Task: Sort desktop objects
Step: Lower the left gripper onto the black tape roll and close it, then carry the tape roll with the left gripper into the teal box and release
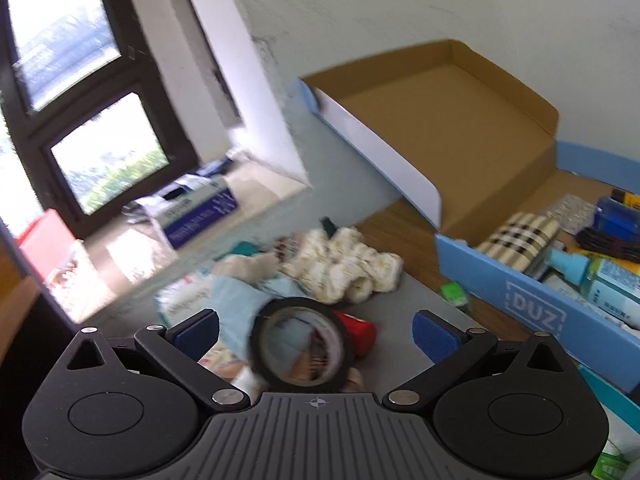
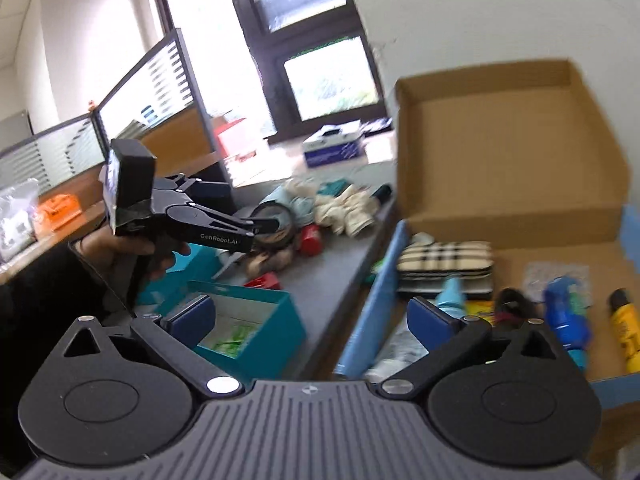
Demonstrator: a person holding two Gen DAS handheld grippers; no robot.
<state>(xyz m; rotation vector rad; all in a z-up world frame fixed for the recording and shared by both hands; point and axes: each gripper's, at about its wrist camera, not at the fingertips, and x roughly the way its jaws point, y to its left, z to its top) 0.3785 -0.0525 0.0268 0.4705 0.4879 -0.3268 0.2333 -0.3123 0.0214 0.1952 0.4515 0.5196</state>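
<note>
A black tape roll (image 1: pixel 298 303) stands on edge on the grey desk (image 1: pixel 412 296), in the gap of my left gripper (image 1: pixel 316 334). That gripper is open, its blue pads (image 1: pixel 196 334) wide apart and clear of the roll. From the right wrist view, a hand holds the left gripper (image 2: pixel 266 226) low at the tape roll (image 2: pixel 280 216). My right gripper (image 2: pixel 311 320) is open and holds nothing, hovering between a teal box (image 2: pixel 280 320) and the blue-rimmed cardboard box (image 2: pixel 376 312).
A red object (image 1: pixel 360 330), pale cloth bundle (image 1: pixel 344 264) and small green item (image 1: pixel 454 292) lie around the roll. The cardboard box (image 1: pixel 532 312) holds a checked pouch (image 2: pixel 444 260), blue bottle (image 2: pixel 566 320), yellow item (image 2: pixel 626 332) and black cable (image 2: pixel 512 300). Its lid (image 2: pixel 508 140) stands upright.
</note>
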